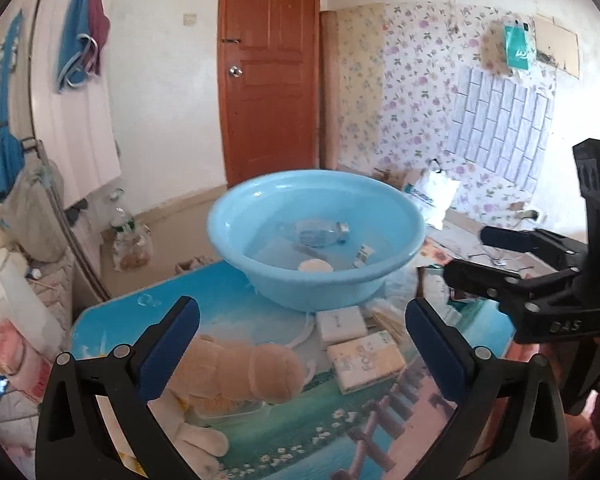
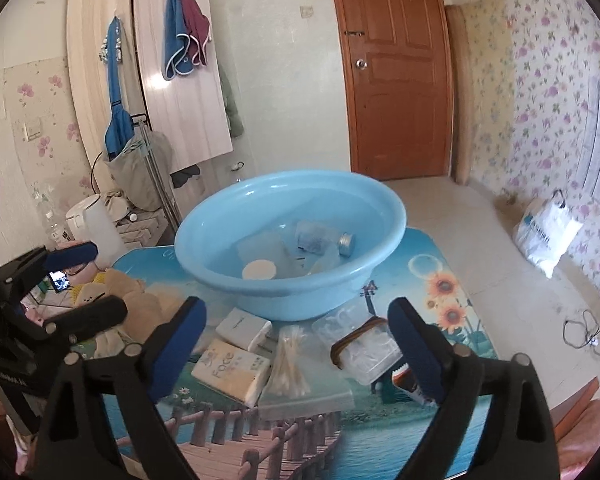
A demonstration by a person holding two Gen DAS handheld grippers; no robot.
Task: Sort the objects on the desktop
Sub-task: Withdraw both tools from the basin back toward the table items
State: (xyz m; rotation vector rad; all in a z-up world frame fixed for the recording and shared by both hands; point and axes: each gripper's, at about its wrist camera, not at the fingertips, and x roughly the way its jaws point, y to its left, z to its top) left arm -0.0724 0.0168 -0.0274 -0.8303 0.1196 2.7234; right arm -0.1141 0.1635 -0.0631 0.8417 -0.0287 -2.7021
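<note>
A light blue basin [image 1: 260,280] [image 2: 228,280] stands on the small picture-printed table [image 1: 300,440] [image 2: 300,440]; it holds a clear bottle [image 1: 320,234] [image 2: 314,236] and a white lid [image 1: 315,266] [image 2: 259,270]. In front of it lie two tissue packs [image 1: 366,360] [image 2: 232,370], a white pack [image 1: 340,322] [image 2: 244,328], a bag of cotton swabs [image 2: 290,360] and a clear pouch [image 2: 364,350]. A beige plush toy [image 1: 236,372] [image 2: 120,292] lies at the left. My left gripper [image 1: 300,352] is open above the plush. My right gripper [image 2: 296,348] is open above the swabs.
A brown door [image 1: 268,68] [image 2: 396,68] is behind the table. A white kettle [image 2: 92,224] and a rack with bags [image 2: 148,168] stand left of the table. A white plastic bag [image 2: 548,232] lies on the floor at the right.
</note>
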